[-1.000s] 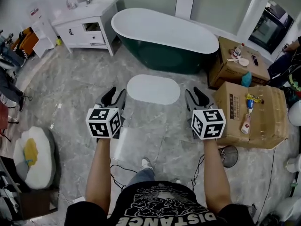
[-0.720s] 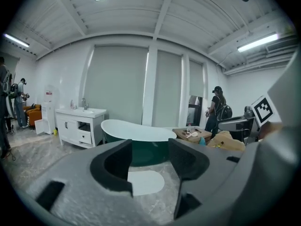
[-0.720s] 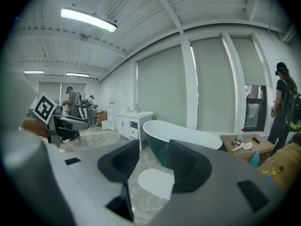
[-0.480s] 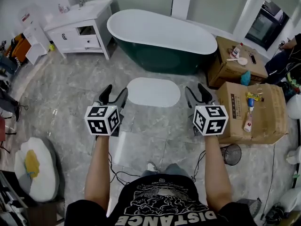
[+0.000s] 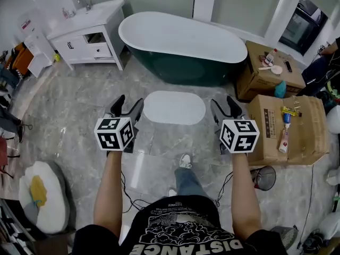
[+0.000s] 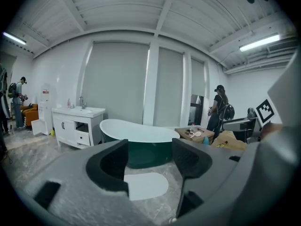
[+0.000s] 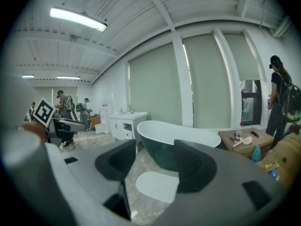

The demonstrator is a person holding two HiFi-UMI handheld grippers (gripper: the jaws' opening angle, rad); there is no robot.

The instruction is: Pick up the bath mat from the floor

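one white bath mat (image 5: 174,107) lies flat, near the bathtub (image 5: 180,36).

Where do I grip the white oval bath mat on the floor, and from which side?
Probably its near long edge, coming low from your side: the white oval bath mat lies flat, lengthwise across you, the dark green bathtub close behind. Left claw and right claw have just been opening, both empty.

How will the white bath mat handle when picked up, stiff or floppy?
Probably floppy: the bath mat lies thin and flat on the floor, so it would likely drape from any pinched edge. Likely light for its area, given that low profile. The glossy tile may let it slide if nudged; its backing isn't visible.
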